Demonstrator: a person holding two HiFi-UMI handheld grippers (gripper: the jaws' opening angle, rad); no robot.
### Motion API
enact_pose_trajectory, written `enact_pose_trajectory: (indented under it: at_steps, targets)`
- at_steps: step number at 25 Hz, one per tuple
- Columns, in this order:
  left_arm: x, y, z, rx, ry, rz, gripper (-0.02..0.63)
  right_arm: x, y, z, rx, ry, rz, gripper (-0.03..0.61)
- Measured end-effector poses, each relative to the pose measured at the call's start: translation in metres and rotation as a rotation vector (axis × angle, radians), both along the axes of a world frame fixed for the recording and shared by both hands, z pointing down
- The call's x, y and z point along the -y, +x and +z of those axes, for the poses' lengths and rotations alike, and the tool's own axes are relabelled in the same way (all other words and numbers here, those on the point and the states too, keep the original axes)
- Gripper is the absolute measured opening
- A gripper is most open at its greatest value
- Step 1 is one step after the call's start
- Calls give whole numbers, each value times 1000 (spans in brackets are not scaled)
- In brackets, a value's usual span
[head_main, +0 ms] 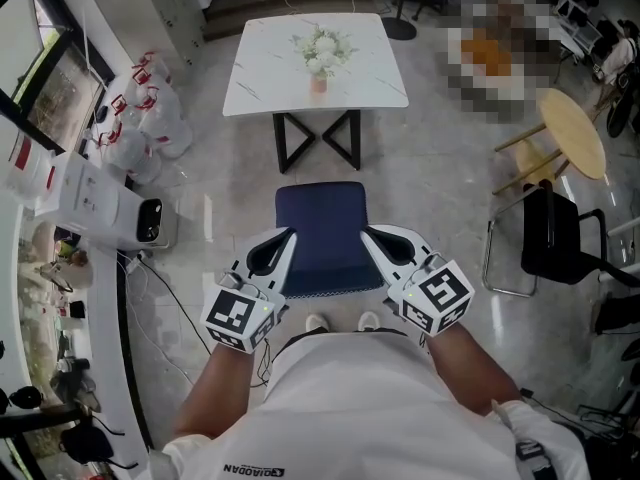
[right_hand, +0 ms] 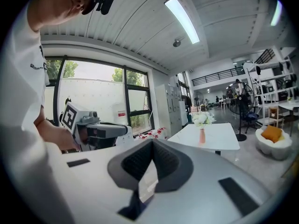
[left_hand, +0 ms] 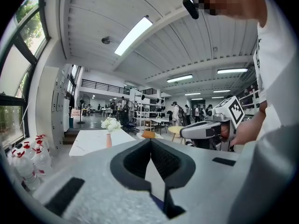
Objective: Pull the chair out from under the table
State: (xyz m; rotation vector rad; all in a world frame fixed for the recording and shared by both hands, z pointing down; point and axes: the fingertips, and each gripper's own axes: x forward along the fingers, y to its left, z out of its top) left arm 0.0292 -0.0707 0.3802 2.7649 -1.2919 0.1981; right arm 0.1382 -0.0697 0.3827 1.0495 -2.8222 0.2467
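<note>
Floor [head_main: 440, 228] glossy, white table [head_main: 268, 63], navy chair [head_main: 322, 230] between left tool [head_main: 289, 237] and right tool [head_main: 366, 234], both closed.

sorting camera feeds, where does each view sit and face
Head view: on the head, looking steeply down at the blue chair; arms, left gripper, right gripper show.
Left gripper view: rides the left gripper, facing the white table; own fingers show.
Right gripper view: on the right gripper, same direction; own fingers show.
Shared: both gripper views see the flower vase.
</note>
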Motion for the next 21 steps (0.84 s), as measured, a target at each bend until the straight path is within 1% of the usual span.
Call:
enact_pose_trajectory:
  at_steps: [21]
  targets:
    - [-4, 3, -5, 15, 18, 8, 9, -3, -1, 2, -11, -7, 0, 3]
